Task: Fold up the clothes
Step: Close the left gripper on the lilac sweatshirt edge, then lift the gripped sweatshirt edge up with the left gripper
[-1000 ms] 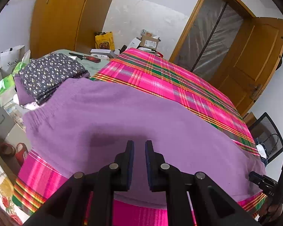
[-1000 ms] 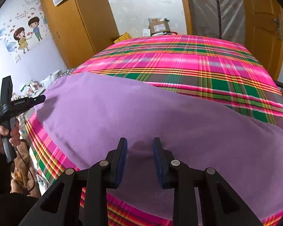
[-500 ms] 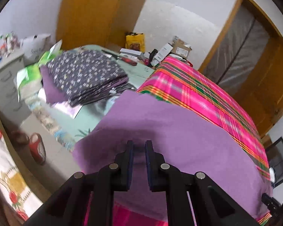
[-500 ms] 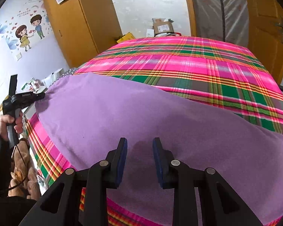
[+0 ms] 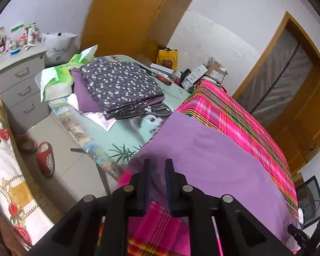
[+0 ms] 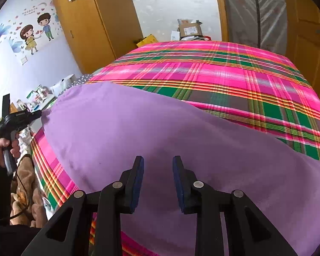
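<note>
Purple garment (image 6: 181, 140) lies flat on plaid tabletop (image 6: 224, 74); left gripper (image 5: 157, 170) fingers narrowly parted, right gripper (image 6: 158, 166) wide open, both empty; overhanging edge might slip off

A grey three-drawer metal cabinet (image 5: 21, 85) stands beside a red slipper (image 5: 45, 157); cartoon couple wall sticker (image 6: 35, 33) above.

A plain purple garment (image 6: 160, 132) lies on a plaid bedspread (image 6: 234, 79) of hot pink, green, grey and yellow-orange stripes. The folded cloth (image 5: 119, 85) is dark navy with small white flowers. Both black grippers (image 5: 157, 164) (image 6: 157, 162) carry dark blue pads (image 6: 138, 179).
</note>
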`<move>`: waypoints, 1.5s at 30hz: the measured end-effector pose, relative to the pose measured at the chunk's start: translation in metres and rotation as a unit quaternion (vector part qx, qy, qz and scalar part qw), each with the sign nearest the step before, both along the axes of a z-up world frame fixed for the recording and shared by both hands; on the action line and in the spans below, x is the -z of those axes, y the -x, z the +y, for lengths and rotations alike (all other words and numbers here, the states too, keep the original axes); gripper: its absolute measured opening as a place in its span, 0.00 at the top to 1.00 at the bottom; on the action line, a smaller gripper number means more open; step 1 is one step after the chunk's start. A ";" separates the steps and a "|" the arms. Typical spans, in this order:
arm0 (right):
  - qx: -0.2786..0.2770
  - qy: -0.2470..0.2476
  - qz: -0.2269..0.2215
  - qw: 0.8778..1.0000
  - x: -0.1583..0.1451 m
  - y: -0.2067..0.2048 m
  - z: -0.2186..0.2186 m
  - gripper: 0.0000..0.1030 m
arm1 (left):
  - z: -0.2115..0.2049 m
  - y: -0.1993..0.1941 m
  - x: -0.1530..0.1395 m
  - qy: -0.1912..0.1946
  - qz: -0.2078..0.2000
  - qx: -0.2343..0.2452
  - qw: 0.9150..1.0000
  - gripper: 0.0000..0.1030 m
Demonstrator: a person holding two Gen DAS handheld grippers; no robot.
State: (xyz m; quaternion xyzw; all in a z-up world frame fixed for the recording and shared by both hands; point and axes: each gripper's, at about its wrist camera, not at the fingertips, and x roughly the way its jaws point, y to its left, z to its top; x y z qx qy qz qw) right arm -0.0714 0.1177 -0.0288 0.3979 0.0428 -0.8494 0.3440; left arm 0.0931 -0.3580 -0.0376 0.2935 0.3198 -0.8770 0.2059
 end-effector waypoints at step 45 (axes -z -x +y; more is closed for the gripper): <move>-0.026 -0.004 0.011 1.000 -0.005 -0.013 -0.019 0.72 | -0.039 -0.007 0.062 -0.228 0.136 -0.036 0.963 0.59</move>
